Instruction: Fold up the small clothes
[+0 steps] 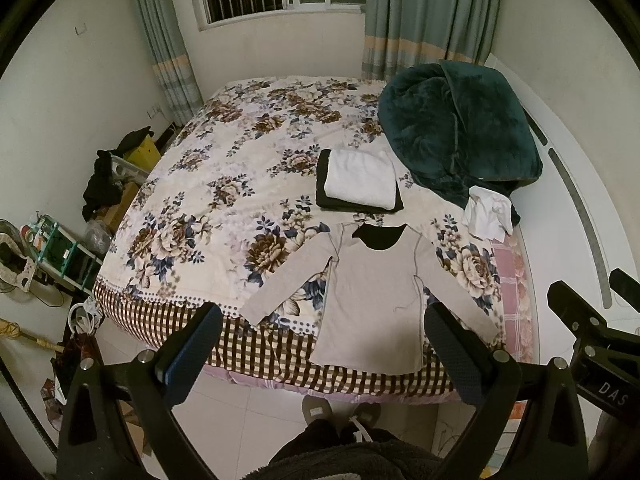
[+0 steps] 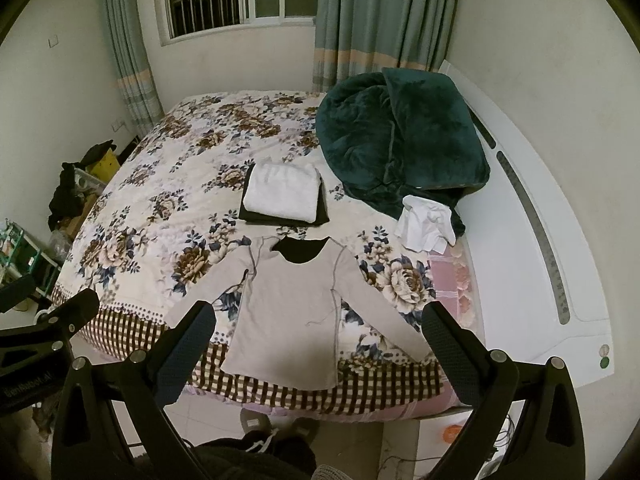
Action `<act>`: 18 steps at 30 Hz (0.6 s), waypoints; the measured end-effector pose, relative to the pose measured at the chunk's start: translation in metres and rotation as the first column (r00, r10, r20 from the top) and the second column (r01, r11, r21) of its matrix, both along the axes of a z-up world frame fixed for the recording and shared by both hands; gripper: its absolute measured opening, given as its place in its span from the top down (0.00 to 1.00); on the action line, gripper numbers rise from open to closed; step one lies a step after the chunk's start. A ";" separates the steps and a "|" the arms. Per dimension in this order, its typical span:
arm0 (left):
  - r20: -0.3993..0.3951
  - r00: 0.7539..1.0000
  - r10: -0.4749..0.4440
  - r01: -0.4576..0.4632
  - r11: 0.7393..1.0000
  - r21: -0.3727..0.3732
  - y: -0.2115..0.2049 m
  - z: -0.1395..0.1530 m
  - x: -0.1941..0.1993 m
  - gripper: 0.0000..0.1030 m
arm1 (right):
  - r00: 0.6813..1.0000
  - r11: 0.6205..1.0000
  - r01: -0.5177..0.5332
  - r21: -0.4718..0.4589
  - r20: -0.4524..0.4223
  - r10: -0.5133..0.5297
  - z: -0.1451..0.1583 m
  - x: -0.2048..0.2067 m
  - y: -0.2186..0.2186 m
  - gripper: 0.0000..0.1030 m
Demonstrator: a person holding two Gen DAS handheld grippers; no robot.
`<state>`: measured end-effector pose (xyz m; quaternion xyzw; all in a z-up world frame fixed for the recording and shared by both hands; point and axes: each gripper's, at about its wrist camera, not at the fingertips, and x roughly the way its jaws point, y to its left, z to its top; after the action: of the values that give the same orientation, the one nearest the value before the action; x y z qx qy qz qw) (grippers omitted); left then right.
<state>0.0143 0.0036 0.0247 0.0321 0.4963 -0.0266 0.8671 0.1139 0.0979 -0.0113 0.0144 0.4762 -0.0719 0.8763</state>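
Observation:
A beige long-sleeved top (image 1: 372, 300) (image 2: 292, 320) lies flat on the near edge of the floral bed (image 1: 224, 184) (image 2: 168, 208), sleeves spread, dark neckline toward the far side. Behind it sits a folded stack: a white garment (image 1: 358, 178) (image 2: 282, 192) on a black one (image 1: 324, 196). A crumpled white garment (image 1: 488, 212) (image 2: 426, 222) lies to the right. My left gripper (image 1: 324, 348) is open and empty, held above the bed's near edge. My right gripper (image 2: 320, 348) is open and empty too, beside the left one.
A dark green plush blanket (image 1: 460, 128) (image 2: 400, 136) is heaped at the far right of the bed. A white curved headboard (image 1: 580, 208) (image 2: 532, 220) runs along the right. Clutter and a shelf (image 1: 60, 252) stand on the floor at left. The person's feet (image 1: 340, 412) are below.

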 end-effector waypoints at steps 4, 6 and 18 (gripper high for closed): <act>-0.018 1.000 0.002 -0.002 1.000 0.005 -0.005 -0.009 0.012 0.00 | 0.999 0.999 0.024 0.032 -0.025 -0.023 -0.017 0.012 0.001 0.00; -0.011 1.000 0.016 -0.016 1.000 0.017 -0.008 -0.020 0.024 0.00 | 0.998 0.997 0.049 0.055 -0.035 -0.047 -0.034 0.016 -0.010 0.00; -0.115 0.992 0.055 -0.036 0.986 0.162 -0.049 -0.247 0.119 0.00 | 0.782 0.800 0.595 0.079 -0.287 -0.553 -0.290 0.022 -0.213 0.00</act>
<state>0.1334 -0.0458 -0.2221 0.0883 0.5483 0.0310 0.8310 0.1355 -0.1150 -0.3011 0.2226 0.5596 -0.2975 0.7408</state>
